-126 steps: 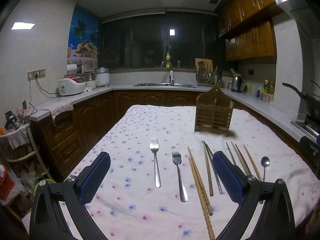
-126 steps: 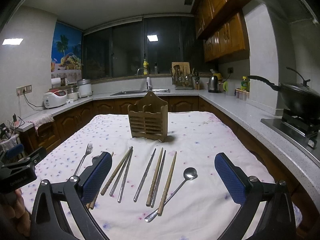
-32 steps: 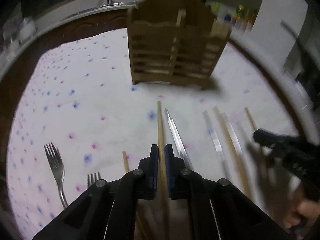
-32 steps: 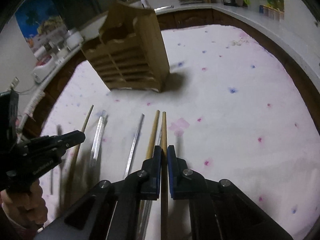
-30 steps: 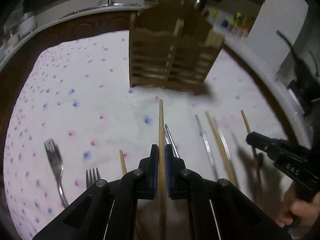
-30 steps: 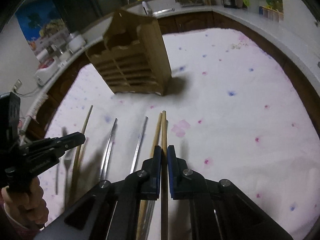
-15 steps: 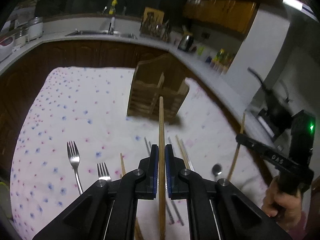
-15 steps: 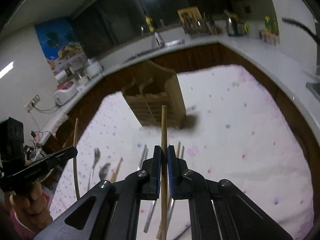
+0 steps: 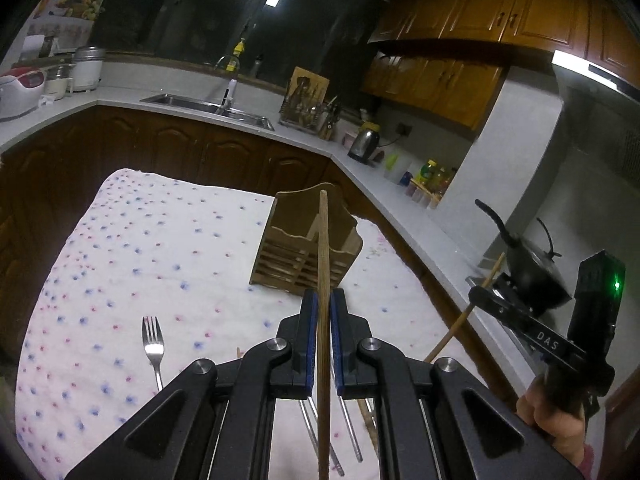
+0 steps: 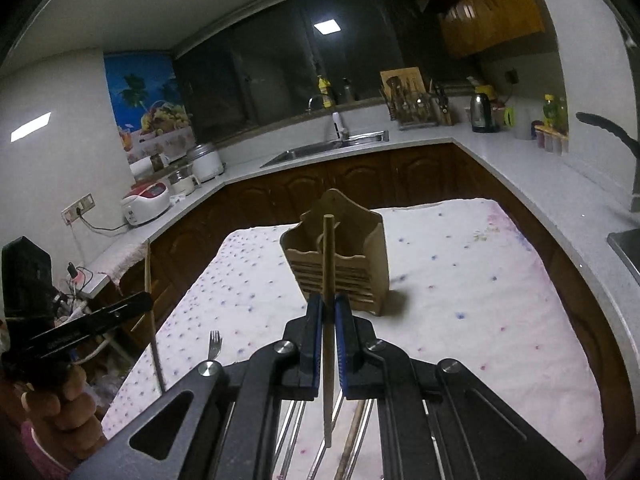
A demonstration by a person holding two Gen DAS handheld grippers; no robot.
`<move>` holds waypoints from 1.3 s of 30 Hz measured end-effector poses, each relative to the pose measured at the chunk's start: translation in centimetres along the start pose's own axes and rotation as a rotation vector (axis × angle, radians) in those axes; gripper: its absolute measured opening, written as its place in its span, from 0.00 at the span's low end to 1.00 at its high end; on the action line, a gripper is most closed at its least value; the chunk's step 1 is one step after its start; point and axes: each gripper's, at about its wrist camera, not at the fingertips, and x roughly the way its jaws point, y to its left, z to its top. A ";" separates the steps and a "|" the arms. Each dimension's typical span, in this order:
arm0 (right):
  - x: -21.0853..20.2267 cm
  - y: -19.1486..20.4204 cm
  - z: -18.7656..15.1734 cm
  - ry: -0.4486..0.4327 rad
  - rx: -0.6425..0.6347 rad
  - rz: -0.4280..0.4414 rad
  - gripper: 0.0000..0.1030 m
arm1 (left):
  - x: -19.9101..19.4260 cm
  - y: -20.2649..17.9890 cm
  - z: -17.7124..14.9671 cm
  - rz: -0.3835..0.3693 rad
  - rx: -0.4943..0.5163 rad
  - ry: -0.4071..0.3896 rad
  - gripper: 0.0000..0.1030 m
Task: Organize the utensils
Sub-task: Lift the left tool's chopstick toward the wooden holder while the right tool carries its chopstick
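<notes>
My left gripper (image 9: 323, 300) is shut on a wooden chopstick (image 9: 323, 248) and holds it above the table, its far end in line with the wooden utensil holder (image 9: 306, 240). My right gripper (image 10: 327, 306) is shut on another wooden chopstick (image 10: 328, 256), also raised and in line with the holder (image 10: 340, 256). The right gripper also shows at the right of the left wrist view (image 9: 476, 294), the left gripper at the left of the right wrist view (image 10: 146, 300). A fork (image 9: 154, 344) and several metal and wooden chopsticks (image 10: 352, 440) lie on the floral cloth.
The floral tablecloth (image 9: 120, 264) covers the table. A counter with a sink (image 10: 328, 148), a rice cooker (image 10: 146, 202) and a kettle (image 10: 482, 118) runs around the room. A black wok (image 9: 532, 264) sits on the stove at the right.
Both grippers have risen further from the table with their chopsticks and tilted up, so more of the kitchen shows. The holder now sits lower and farther in both views.
</notes>
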 end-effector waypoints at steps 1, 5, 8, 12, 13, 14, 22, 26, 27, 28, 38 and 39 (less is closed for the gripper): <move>-0.1 0.0 -0.1 -0.001 0.001 0.004 0.06 | 0.1 -0.1 0.1 -0.003 -0.003 0.002 0.04; -0.2 0.1 -0.2 -0.001 0.003 0.008 0.06 | 0.1 0.0 -0.3 0.000 -0.002 -0.002 0.04; -0.4 0.0 -0.1 -0.008 0.006 0.006 0.06 | 0.2 -0.1 0.0 0.001 0.002 -0.013 0.04; -0.6 -0.3 0.3 -0.028 0.010 -0.003 0.06 | 0.9 -0.7 1.0 0.022 0.026 -0.026 0.04; -0.5 -0.4 0.4 -0.031 0.009 -0.004 0.06 | 1.0 -1.0 1.3 0.023 0.030 -0.027 0.04; -0.4 -0.5 0.6 -0.033 0.009 -0.004 0.06 | 1.2 -1.1 1.5 0.024 0.035 -0.031 0.04; 1.2 -1.2 4.5 -0.111 0.019 -0.003 0.06 | 3.6 -1.2 4.9 0.052 0.086 -0.111 0.04; 2.3 -1.9 7.6 -0.188 0.020 -0.007 0.06 | 5.2 -1.3 7.6 0.062 0.115 -0.195 0.04; 2.7 -2.2 8.6 -0.211 0.028 -0.005 0.06 | 5.6 -1.3 8.0 0.062 0.117 -0.210 0.04; 3.1 -2.5 9.4 -0.233 0.036 -0.003 0.06 | 6.3 -1.3 8.9 0.070 0.119 -0.231 0.04; 10.2 -5.3 13.3 -0.289 0.066 -0.030 0.06 | 16.8 0.6 10.5 0.140 0.094 -0.283 0.04; 11.2 -5.6 12.9 -0.277 0.071 -0.033 0.06 | 17.8 0.7 10.5 0.145 0.087 -0.274 0.04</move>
